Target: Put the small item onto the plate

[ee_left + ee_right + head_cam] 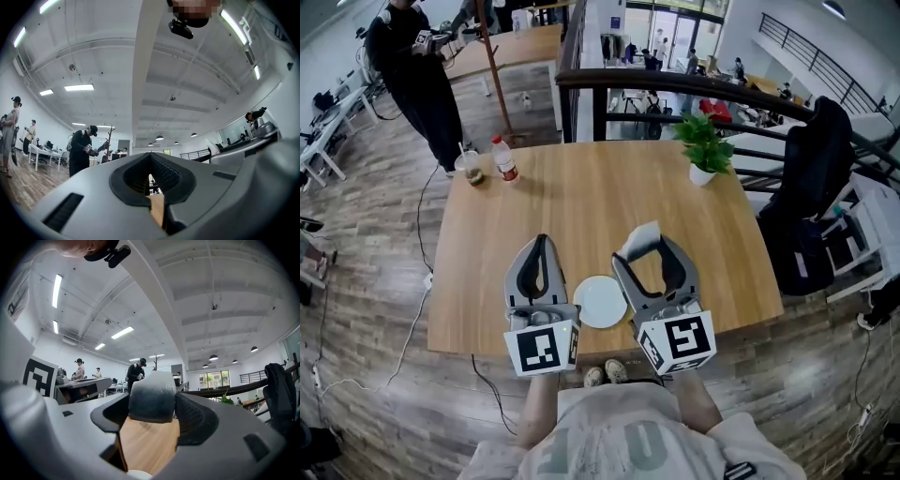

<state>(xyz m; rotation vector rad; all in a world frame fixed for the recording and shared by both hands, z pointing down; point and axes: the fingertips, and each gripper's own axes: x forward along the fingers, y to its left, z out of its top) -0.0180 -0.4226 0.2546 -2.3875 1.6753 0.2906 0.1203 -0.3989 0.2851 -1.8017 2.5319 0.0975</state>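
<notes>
The item (pixel 152 397), grey fading to white, sits pinched between the right gripper's (pixel 645 246) jaws, raised over the table (pixel 581 202) just past the plate's (pixel 600 302) far right edge, not on it. The left gripper (pixel 541 244) hovers left of the plate, jaws pressed together, holding nothing. Far side: a plant (pixel 705 148) at right, a bottle (pixel 503 157) and cup (pixel 471 167) at left.

table (pixel 581 187): matt wood | plate (pixel 600 302): smooth | small item (pixel 152 397): matt | right gripper (pixel 649 246): matt plastic
</notes>
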